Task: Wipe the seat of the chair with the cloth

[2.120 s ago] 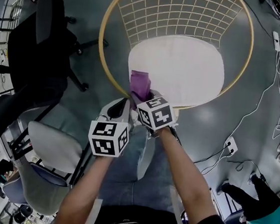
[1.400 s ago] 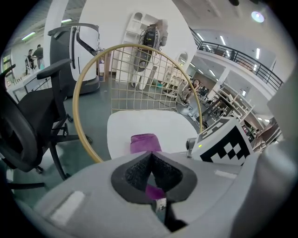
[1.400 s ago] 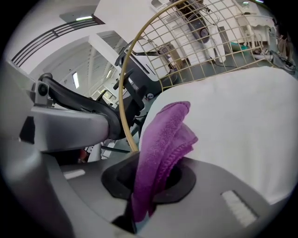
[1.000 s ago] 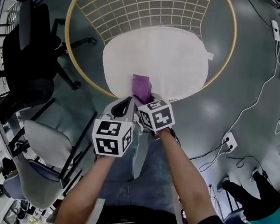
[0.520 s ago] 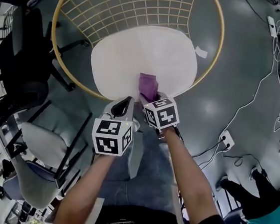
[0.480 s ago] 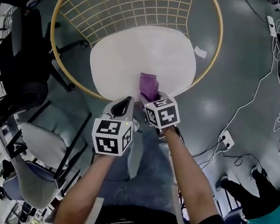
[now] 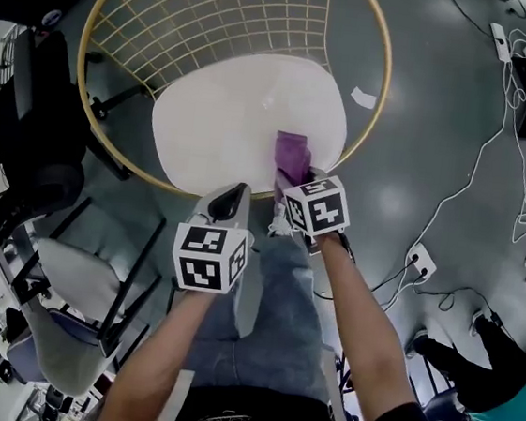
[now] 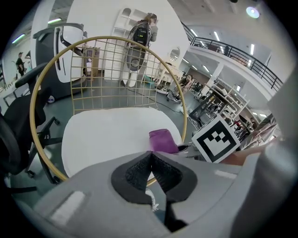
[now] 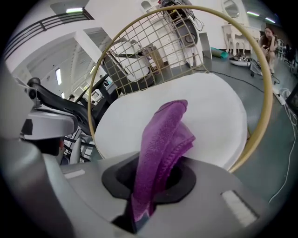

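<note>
Grey floor surrounds the gold wire chair (image 7: 371, 94). Our right claw (image 7: 293, 182) is clamped on the purple cloth (image 7: 294, 156) over the white seat (image 7: 227, 116), near its right edge, while our left claw (image 7: 235, 194) is closed and empty.

Left gripper (image 8: 150, 160) jaws are seen pressed together, nothing caught between. Just past them a purple cloth (image 8: 163, 140) is spotted over the white seat (image 8: 102, 135) of the gold-ringed chair (image 8: 33, 116), right by the right gripper (image 8: 185, 149) and its marker cube (image 8: 217, 139)
</note>
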